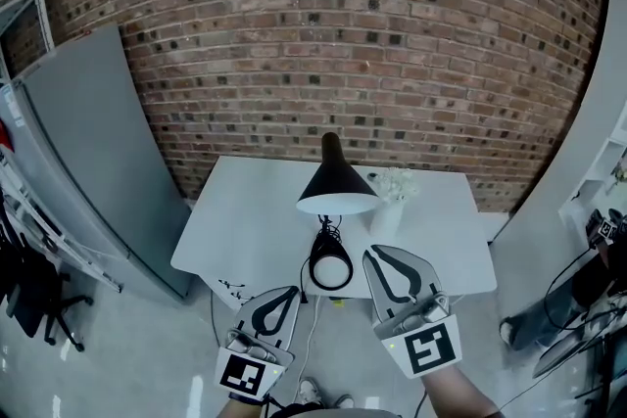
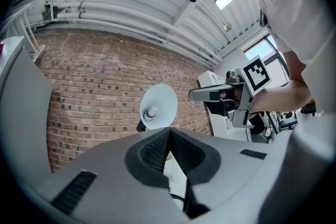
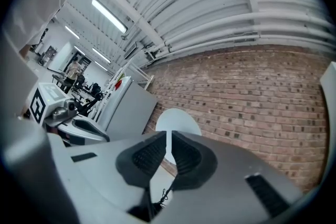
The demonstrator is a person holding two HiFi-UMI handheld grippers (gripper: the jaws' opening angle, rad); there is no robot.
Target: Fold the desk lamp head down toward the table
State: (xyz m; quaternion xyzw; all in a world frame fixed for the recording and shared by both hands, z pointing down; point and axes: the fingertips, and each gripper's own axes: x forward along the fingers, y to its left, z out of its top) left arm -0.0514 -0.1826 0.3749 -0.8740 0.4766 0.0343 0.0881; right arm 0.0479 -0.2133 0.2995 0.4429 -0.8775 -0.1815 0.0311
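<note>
A black desk lamp stands on the white table (image 1: 245, 220). Its cone-shaped head (image 1: 337, 183) is raised above its round base (image 1: 330, 269) near the table's front edge. My left gripper (image 1: 292, 292) is shut and empty, held in front of the table, left of the base. My right gripper (image 1: 378, 253) is shut and empty too, just right of the base and below the head. In the left gripper view the shut jaws (image 2: 169, 131) point up at the white inside of the lamp head (image 2: 158, 106), with the right gripper (image 2: 218, 93) beside it. The right gripper view shows its shut jaws (image 3: 169, 136) under the head (image 3: 177, 122).
A white cup of pale flowers (image 1: 390, 201) stands on the table right of the lamp. The lamp's cable (image 1: 312, 333) hangs off the front edge. A brick wall (image 1: 333, 34) is behind, a grey panel (image 1: 88, 152) leans at the left, and white furniture (image 1: 578, 171) is at the right.
</note>
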